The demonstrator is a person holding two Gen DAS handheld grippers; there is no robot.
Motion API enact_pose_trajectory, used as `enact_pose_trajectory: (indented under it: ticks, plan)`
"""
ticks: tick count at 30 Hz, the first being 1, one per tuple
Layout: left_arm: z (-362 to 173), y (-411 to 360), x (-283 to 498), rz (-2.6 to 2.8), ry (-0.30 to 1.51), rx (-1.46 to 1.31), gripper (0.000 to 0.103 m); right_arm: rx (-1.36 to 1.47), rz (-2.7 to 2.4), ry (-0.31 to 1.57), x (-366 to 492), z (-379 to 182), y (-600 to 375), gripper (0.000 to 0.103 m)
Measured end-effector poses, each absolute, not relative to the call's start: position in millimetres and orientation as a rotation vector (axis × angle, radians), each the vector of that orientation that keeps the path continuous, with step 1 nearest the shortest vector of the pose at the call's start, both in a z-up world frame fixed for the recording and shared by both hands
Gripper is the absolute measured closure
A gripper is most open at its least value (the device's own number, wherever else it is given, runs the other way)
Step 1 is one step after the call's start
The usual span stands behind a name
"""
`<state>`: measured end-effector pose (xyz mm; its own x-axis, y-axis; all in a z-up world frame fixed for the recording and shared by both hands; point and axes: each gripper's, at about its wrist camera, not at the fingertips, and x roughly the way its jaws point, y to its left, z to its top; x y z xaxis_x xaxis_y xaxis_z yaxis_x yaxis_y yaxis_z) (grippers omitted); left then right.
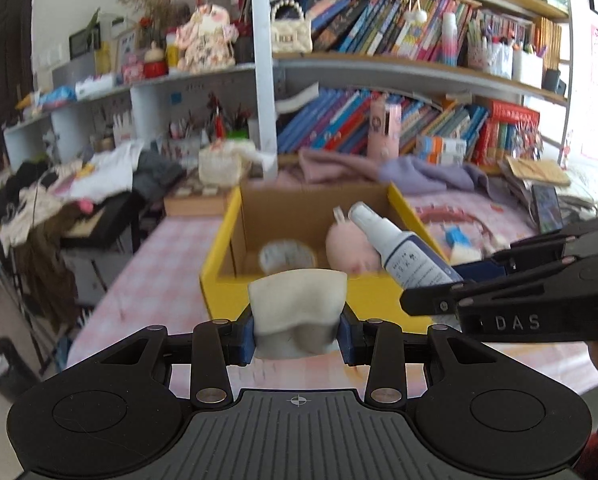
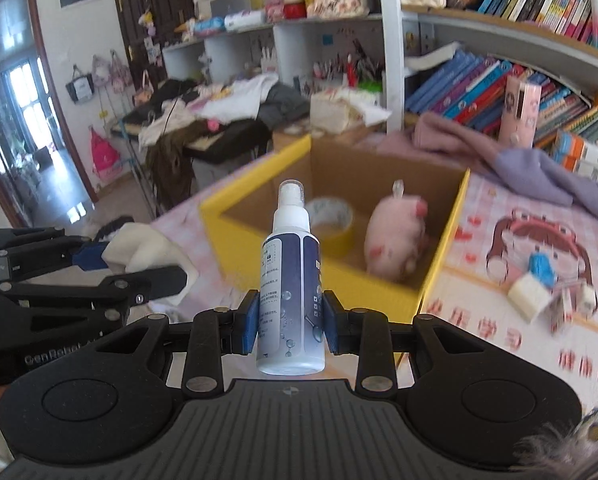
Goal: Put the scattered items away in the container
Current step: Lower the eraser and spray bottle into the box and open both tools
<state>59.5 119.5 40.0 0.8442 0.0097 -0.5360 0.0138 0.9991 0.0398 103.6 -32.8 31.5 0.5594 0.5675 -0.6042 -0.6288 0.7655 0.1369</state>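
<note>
Both sets of jaws are clamped on something: the left gripper (image 1: 298, 330) is pinching a squishy white cloth (image 1: 299, 312) and the right gripper (image 2: 290, 326) is squeezing a spray bottle (image 2: 291, 280) around its lower body, standing upright. Both loads are in the air on the near side of the yellow box (image 1: 373, 304), not over the opening yet. My worry is the bottle: it's smooth and held low, so a tilt on the way in could make it swing or slip, and the 2 grippers are close enough to bump. The cloth could also drape over the rim. Inside the box there's a pink plush toy (image 2: 395, 240) and a roll of tape (image 2: 335, 222). A few small bits (image 2: 539, 284) are out on the tablecloth (image 2: 499, 340).
</note>
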Motion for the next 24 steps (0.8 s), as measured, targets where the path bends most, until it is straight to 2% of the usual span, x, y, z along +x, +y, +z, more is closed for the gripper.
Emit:
enact_pose_trajectory:
  ticks: [10,17,24]
  plan:
    - [41,122,146,-0.033,0.593,0.116,0.066,-0.118,0.696,0.673,189,34,-22,0.073]
    - [5,126,204,-0.118,0.747,0.106,0.066,-0.137,0.739,0.779,264,22,-3,0.073]
    - [-28,123,239,-0.188,0.921,0.12,0.065,-0.356,0.824,0.892,324,2,44,0.073]
